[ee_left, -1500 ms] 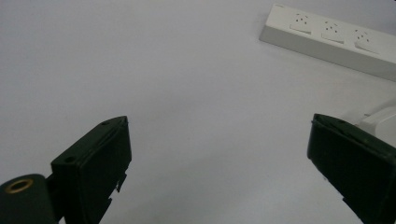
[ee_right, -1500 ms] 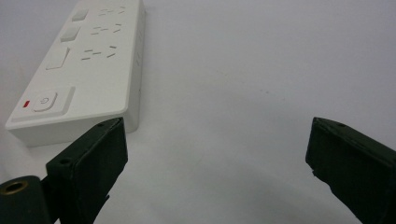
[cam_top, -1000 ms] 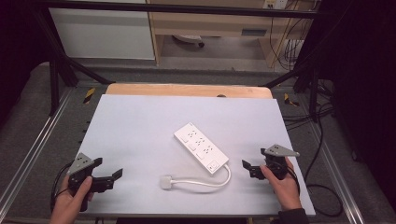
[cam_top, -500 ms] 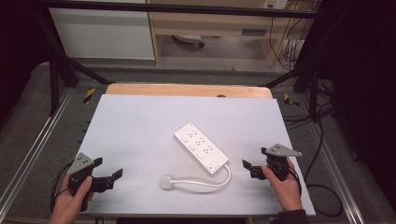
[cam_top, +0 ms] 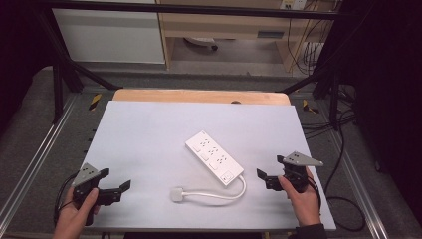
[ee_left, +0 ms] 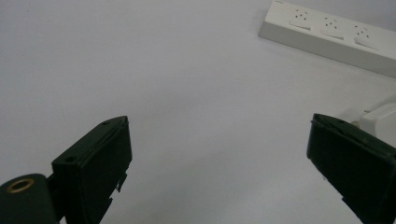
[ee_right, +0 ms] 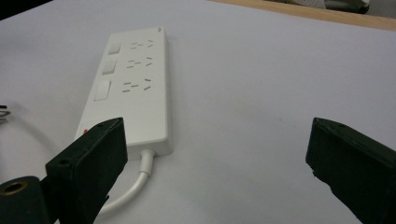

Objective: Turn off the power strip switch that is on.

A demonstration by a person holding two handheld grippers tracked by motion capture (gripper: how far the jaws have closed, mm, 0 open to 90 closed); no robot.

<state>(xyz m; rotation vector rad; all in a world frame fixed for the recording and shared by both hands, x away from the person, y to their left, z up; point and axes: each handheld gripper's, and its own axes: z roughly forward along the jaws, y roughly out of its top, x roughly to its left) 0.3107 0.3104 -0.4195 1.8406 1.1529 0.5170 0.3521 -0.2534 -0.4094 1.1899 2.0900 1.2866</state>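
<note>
A white power strip lies at a slant near the middle of the white table top. Its white cable curls toward me and ends in a plug. My left gripper rests open at the front left, apart from the plug. In the left gripper view the jaws stand wide apart over bare surface, with the strip ahead and the plug by the right jaw. My right gripper is open just right of the strip. Its jaws frame the strip's cable end.
A wooden table edge runs along the far side of the white top. Dark cables trail on the floor at the right. Metal rails flank the table, and a white cabinet stands behind.
</note>
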